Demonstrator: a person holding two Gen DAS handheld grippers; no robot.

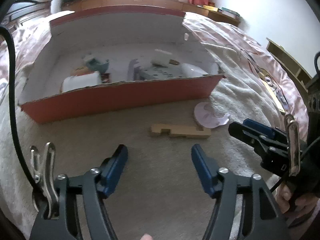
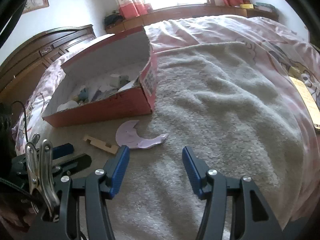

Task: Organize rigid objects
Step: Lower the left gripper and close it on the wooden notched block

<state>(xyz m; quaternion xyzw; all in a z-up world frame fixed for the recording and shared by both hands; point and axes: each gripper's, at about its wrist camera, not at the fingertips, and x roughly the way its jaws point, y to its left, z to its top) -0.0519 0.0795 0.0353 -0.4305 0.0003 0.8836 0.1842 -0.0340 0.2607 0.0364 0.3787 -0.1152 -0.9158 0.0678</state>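
The left hand-held gripper (image 1: pixel 159 157) is hovering over the beige blanket (image 1: pixel 140 180) with its blue pads standing wide apart and nothing between them; the right hand-held gripper (image 2: pixel 155 158) is hanging beside it with its pads apart too, likewise gripping nothing.

Ahead of the left hand-held gripper, slightly to its right, the notched wooden piece (image 1: pixel 180 131) is lying flat on the blanket; its long axis is running crosswise to the left fingers, so a grasp across its narrow width is looking possible without much turning of the wrist. Just beyond it and touching or nearly touching its far end, the pale purple crescent piece (image 1: pixel 208 117) is lying flat as well. From the right wrist view the crescent (image 2: pixel 134 137) is sitting just ahead of the right hand-held gripper's left pad, with the wooden piece (image 2: pixel 101 143) farther out to the left; so I am judging the right hand nearer the crescent and the left hand nearer the wooden piece.

Beyond both, the red cardboard box (image 1: pixel 120 100) is standing open on the bed, already holding a jumble of small items too blurred to name.

A printed label is showing on the box's end wall (image 2: pixel 150 81); its writing is too small to read.
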